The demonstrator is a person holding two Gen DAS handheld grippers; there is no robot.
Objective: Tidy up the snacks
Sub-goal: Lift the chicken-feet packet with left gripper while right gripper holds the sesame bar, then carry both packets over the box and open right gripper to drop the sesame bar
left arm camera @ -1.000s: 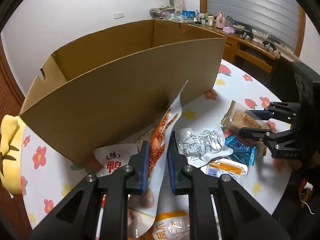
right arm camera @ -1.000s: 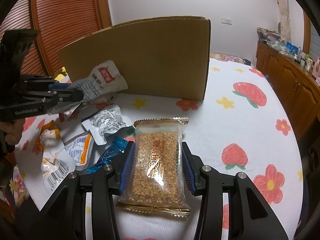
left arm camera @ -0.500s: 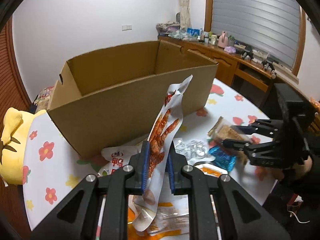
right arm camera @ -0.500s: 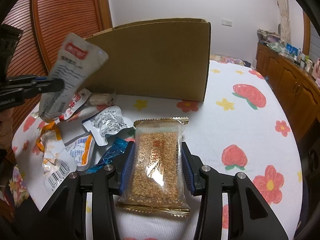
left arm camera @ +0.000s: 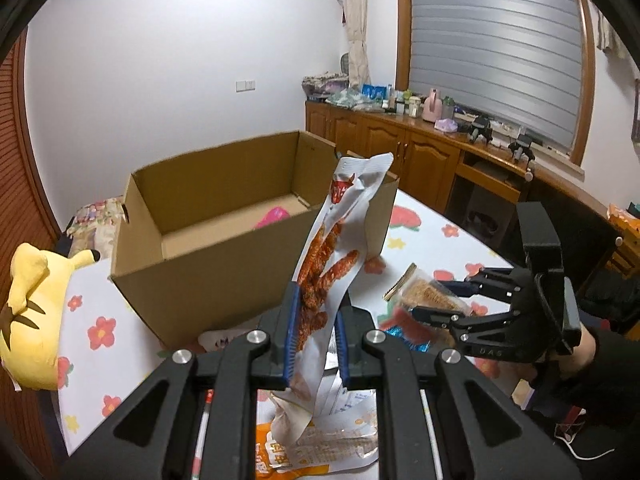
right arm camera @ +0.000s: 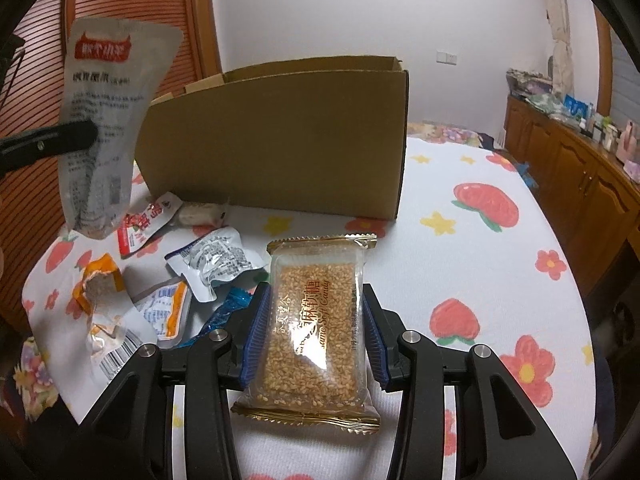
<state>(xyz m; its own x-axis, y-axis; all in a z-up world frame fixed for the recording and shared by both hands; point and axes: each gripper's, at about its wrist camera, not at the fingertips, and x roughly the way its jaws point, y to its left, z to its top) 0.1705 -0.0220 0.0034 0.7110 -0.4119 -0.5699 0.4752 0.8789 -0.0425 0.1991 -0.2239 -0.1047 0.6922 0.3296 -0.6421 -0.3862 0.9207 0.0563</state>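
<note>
Left tool (left arm camera: 314, 334) clenched on a long white pouch (left arm camera: 340, 240) with red-orange strips printed on it, pinched low on its length, most of the pouch standing up past the pads and a short tail drooping below. Light, thin and floppy by the look of it: top curling, likely to swing and fold when carried, film probably slick. Best taken near the middle, across the flat faces, as here; a pinch at one end would likely let it flop.

Right tool (right arm camera: 314, 330) grasping a clear sesame candy packet (right arm camera: 316, 320) across its width, pads on the two long sides, packet lying flat between the fingers just above the bench (right arm camera: 460, 280). Slab inside looks firm, wrapper smooth; probably light, and brittle under a hard squeeze.

Beyond the tools, an open cardboard box (left arm camera: 224, 248) standing on the flowered cloth, something pink on its floor. Near wall rising between the held pouch and the opening, so probably a lift over the rim needed. Loose packets (right arm camera: 208, 260) scattered at the foot of the box, a blue wrapper (right arm camera: 226, 314) just beside the right tool. Yellow plush toy (left arm camera: 36, 312) at the bench edge, clear of the path. Wooden cabinets (left arm camera: 420, 152) along the far wall.
</note>
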